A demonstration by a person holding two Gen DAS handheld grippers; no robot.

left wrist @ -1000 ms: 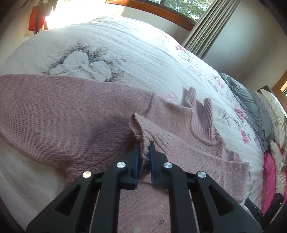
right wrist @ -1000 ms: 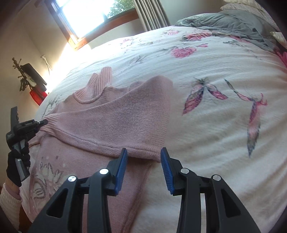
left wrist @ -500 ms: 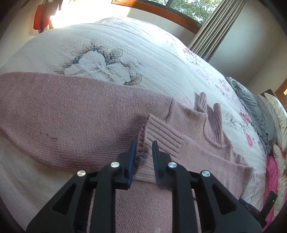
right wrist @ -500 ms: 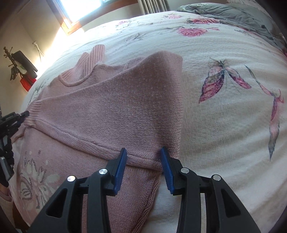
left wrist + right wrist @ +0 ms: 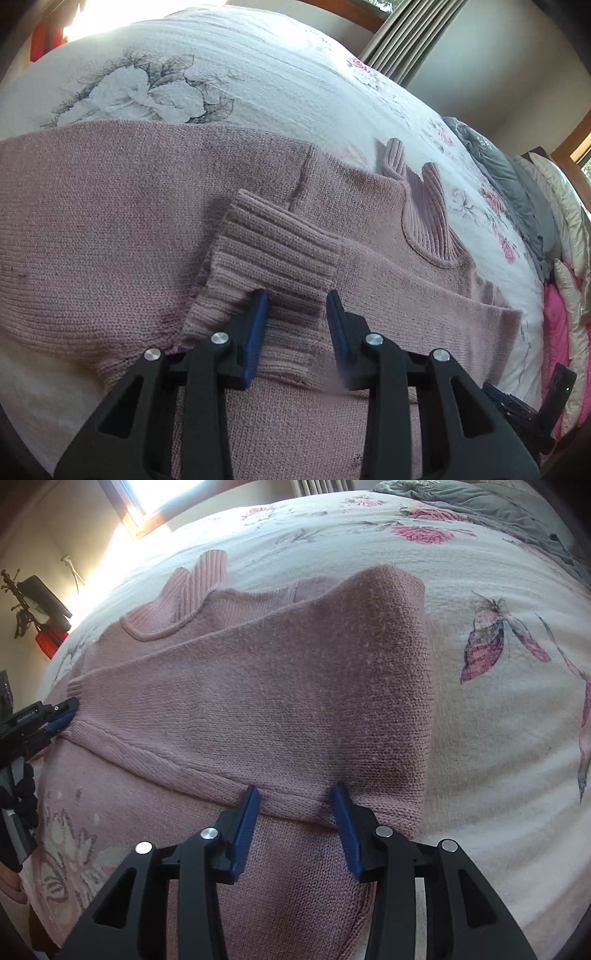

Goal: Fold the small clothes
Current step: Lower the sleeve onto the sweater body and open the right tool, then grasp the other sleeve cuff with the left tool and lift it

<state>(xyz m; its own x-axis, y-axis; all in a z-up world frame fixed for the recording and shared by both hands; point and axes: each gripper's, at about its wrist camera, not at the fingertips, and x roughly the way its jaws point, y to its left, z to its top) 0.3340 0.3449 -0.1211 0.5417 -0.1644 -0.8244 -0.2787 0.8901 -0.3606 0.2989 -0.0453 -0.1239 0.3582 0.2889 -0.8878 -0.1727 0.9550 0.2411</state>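
Both cams sat low and close over the bed [image 5: 258,55]. Left cam faced toward the curtain [image 5: 399,40], right cam toward the window [image 5: 147,494]. Both shared the pink sweater [image 5: 258,686].

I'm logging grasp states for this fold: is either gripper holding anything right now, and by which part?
Nothing is held. The left gripper stands open over the sweater's ribbed cuff; the right gripper is open at the folded sleeve's edge.
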